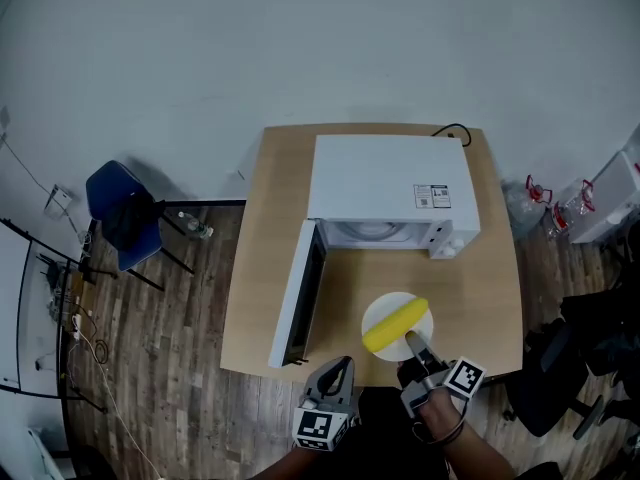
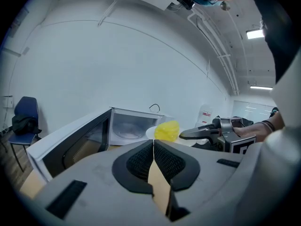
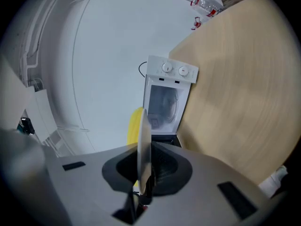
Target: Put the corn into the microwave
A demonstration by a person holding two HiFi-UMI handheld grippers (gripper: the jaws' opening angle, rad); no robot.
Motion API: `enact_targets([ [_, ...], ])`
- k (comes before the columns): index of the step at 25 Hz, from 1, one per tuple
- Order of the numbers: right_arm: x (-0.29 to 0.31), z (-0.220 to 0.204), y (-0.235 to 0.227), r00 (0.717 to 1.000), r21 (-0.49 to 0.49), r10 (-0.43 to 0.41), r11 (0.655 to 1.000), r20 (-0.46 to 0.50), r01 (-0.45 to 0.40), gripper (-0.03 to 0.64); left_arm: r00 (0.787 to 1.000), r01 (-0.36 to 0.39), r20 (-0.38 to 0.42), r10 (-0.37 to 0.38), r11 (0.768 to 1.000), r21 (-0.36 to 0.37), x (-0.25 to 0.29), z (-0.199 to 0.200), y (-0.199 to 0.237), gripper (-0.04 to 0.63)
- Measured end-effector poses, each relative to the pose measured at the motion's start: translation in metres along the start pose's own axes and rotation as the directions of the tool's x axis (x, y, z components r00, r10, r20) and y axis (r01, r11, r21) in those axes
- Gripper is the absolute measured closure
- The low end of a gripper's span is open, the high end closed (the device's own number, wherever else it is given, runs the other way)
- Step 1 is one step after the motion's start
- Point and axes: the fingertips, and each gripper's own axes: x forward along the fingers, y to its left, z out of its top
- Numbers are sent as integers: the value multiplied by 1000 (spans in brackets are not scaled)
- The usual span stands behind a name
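Our right gripper (image 1: 412, 341) pinches the rim of the round white plate (image 1: 378, 313). The yellow corn cob (image 1: 396, 324) lies on it, just in front of the white microwave (image 1: 390, 183), whose door (image 1: 296, 293) stands open. Our left gripper (image 1: 338, 370) is closed on nothing. We should keep the plate level so the cob cannot roll, and steer straight into the cavity, clear of the door.

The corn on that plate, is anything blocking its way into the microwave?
Nothing visible. The microwave has its door swung wide open to the left, inside only its turntable shows, and just bare table lies between the opening and the corn, which rides on the plate gripped by the right gripper.
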Motion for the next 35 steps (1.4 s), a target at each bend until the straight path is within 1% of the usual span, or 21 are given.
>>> enact_targets([
  [4,30,26,-6,1000,22,1,1000,-14,0,535,999,-36,-9,36,999,7,29,5,8,580],
  [7,50,44,-13,1000,22,-1,1000,-25,1,535,998,-60,-4,60,998,13,47,7,12,580],
  [11,75,66,-24,999,25,-6,1000,-35,7,535,994,-112,-2,112,994,-4,67,8,21,580],
  [16,104,88,-34,1000,30,-1,1000,-31,2,535,989,-149,8,149,989,-4,88,14,26,580],
  [20,126,95,-45,998,-11,-21,1000,-62,20,535,981,-189,33,189,982,-9,103,21,39,580],
  [24,147,98,-54,998,26,-29,999,-61,31,535,977,-205,51,205,979,-6,117,31,48,580],
  [30,181,108,-63,999,36,-41,998,-30,42,535,969,-240,43,243,969,-59,123,29,64,580],
  [33,201,113,-64,999,55,-31,998,-13,32,535,967,-251,35,253,966,-58,127,26,72,580],
  [35,209,119,-68,999,62,-33,998,3,33,535,969,-242,37,244,969,-47,133,26,71,580],
])
